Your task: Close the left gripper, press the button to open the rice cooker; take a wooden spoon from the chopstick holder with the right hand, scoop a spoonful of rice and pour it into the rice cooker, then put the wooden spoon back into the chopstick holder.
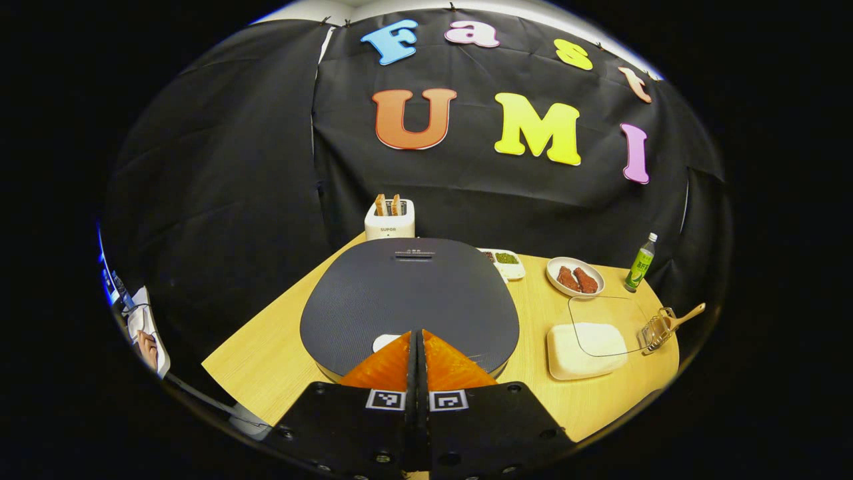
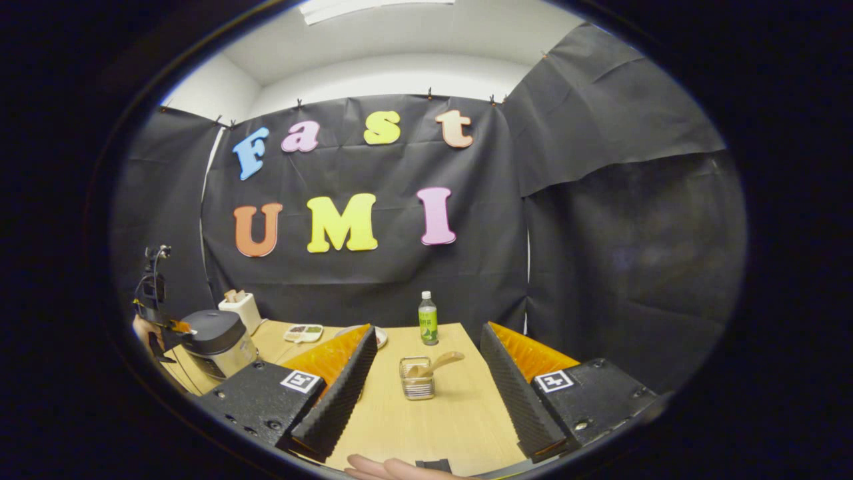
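Observation:
In the left gripper view the rice cooker's [image 1: 410,293] dark closed lid lies right ahead. My left gripper [image 1: 416,332] is shut and empty, its tips over the lid's near edge beside a white button [image 1: 383,342]. A white tub of rice [image 1: 586,353] with a clear cover sits to the right, next to the wire chopstick holder [image 1: 655,331] holding the wooden spoon [image 1: 685,316]. In the right gripper view my right gripper [image 2: 426,329] stands open and empty, with the chopstick holder [image 2: 418,387] and wooden spoon [image 2: 438,364] on the table between its fingers, a little ahead. The rice cooker [image 2: 216,341] is far left.
A toaster [image 1: 390,220] with bread stands behind the cooker. A seasoning dish [image 1: 508,262], a plate of meat [image 1: 574,277] and a green bottle [image 1: 641,263] line the table's far side. The green bottle [image 2: 428,319] stands behind the holder. A hand [image 2: 383,470] shows at the bottom edge.

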`<state>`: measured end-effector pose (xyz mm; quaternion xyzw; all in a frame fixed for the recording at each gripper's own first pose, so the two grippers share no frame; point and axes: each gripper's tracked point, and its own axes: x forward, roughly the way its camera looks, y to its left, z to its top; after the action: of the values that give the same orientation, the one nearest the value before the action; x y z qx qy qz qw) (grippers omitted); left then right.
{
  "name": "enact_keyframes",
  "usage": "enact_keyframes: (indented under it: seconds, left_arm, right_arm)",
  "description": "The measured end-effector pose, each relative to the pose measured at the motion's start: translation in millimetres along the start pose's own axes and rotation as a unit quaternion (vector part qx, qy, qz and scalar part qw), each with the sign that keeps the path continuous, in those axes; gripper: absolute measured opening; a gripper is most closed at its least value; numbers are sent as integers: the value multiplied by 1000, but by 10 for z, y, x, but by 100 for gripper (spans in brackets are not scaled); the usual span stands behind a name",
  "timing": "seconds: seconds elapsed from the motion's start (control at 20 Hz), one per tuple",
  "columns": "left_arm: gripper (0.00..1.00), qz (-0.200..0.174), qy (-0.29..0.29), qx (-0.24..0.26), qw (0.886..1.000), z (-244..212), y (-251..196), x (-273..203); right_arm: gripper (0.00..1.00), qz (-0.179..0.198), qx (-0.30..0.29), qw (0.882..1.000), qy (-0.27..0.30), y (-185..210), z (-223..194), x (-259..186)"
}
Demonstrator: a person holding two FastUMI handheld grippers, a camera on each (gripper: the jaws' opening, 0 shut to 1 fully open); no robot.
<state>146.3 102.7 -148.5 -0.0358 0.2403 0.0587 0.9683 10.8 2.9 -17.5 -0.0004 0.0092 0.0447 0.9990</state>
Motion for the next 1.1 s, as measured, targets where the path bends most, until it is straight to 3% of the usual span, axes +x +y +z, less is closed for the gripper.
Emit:
enact_keyframes:
  seconds: [0.35,0.55,0.9,0.95,1.0,1.05,1.1]
  left_arm:
    - [0,-24,35,-8,999,-107,10,-3]
    - [0,-19,27,5,999,-106,34,28]
    - [0,-13,-7,-21,1000,121,4,-114]
    - [2,-15,-27,-17,999,233,-14,-157]
    - [16,-16,-49,-9,999,352,-27,-229]
    - [15,-10,-70,-1,997,472,-24,-337]
    - [25,-4,-85,6,996,580,-30,-415]
  right_arm:
    - [100,-2,0,1000,3,15,-30,16]
    - [100,4,-3,1000,2,72,-9,-30]
    - [100,2,-2,1000,5,59,-28,-51]
    - [100,0,-1,1000,5,51,-40,-47]
    - [100,-1,0,1000,6,49,-40,-37]
    - [100,0,1,1000,8,53,-53,-35]
    - [100,-1,3,1000,9,48,-64,-27]
